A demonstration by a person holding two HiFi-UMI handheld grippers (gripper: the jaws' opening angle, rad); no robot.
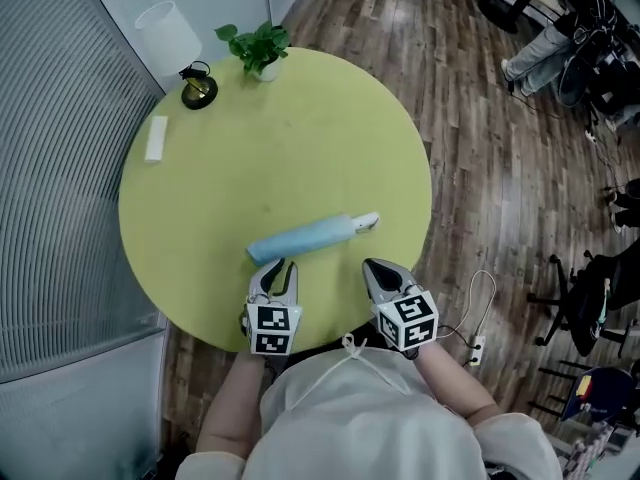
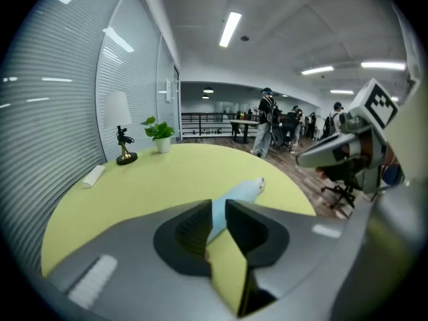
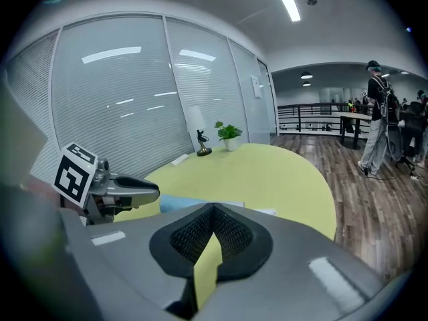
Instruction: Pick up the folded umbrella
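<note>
Approach step over the smooth round yellow-green table, soft pale-blue tube of a folded umbrella lying untouched near its front edge, just ahead of the left gripper, jaws a narrow empty slit, and the right gripper, jaws closed on nothing; next, probably widen and straddle the roll.

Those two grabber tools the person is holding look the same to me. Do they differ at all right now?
The left gripper has its jaws slightly apart, with the blue umbrella visible through the gap; the right gripper has its jaws meeting at the tips. The left gripper points at the umbrella's blunt end, the right gripper toward its handle end. Both are empty and over the near edge of the yellow table.
</note>
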